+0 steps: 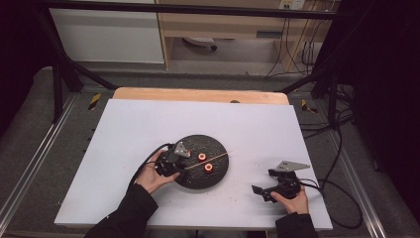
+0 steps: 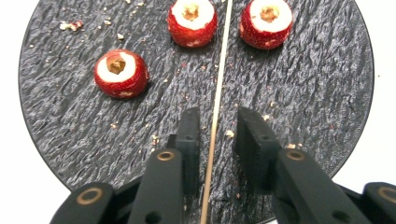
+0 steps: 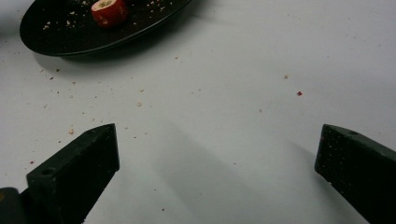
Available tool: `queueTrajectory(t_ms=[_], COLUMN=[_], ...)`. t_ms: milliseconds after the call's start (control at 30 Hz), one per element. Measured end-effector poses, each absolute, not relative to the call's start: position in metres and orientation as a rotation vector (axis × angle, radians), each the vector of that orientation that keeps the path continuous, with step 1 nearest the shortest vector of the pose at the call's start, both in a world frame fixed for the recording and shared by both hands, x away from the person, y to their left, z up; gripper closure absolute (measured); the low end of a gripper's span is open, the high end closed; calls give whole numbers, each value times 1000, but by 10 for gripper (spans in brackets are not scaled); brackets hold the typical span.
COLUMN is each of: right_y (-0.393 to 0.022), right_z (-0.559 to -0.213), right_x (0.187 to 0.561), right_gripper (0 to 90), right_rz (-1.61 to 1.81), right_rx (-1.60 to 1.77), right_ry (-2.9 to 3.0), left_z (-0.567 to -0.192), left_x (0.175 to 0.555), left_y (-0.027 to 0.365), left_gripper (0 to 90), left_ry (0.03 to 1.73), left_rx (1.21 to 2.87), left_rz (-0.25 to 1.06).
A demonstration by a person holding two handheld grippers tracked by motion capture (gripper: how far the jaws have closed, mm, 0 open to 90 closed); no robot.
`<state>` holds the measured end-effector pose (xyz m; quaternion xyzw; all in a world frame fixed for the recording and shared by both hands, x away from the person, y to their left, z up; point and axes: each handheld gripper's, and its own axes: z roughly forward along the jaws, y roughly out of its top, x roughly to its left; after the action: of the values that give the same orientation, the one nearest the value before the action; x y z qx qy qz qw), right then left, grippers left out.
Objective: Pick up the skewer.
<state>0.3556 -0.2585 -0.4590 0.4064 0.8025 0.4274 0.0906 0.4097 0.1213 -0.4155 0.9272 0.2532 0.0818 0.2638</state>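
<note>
A round black slate plate [image 1: 218, 179] [image 2: 303, 93] lies in the middle of the white table. On it are three cut red strawberry pieces [image 2: 120, 72] [image 2: 192, 21] [image 2: 266, 22] and a thin wooden skewer [image 1: 210, 160] [image 2: 217, 84] lying across the plate. My left gripper [image 1: 182, 163] [image 2: 218, 116] hangs low over the plate's left side. The skewer runs between its jaws, with a narrow gap on each side and the pads off it. My right gripper [image 1: 262, 181] [image 3: 217, 135] rests wide open over bare table to the right of the plate, with nothing between its jaws.
Crumbs and red specks are scattered on the plate and on the white tabletop [image 3: 233, 70]. The plate's near edge [image 3: 70, 37] and one strawberry piece [image 3: 108, 11] lie ahead of the right gripper. A wooden board edge [image 1: 198, 94] runs along the table's far side.
</note>
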Motion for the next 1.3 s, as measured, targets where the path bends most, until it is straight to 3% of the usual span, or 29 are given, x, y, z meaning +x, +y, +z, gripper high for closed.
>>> queueTrajectory(t_ms=[467, 1300], right_y=[-258, -258], right_z=[-459, -459], right_x=[356, 356], right_gripper=[7, 7], right_rz=[1272, 1271], right_rx=[1208, 1209], right_ry=[2387, 2387], left_z=[-418, -415], left_x=[411, 405], left_y=[118, 119], left_gripper=[842, 880], left_ry=[674, 673], left_rx=[2552, 2541], left_rz=[226, 273])
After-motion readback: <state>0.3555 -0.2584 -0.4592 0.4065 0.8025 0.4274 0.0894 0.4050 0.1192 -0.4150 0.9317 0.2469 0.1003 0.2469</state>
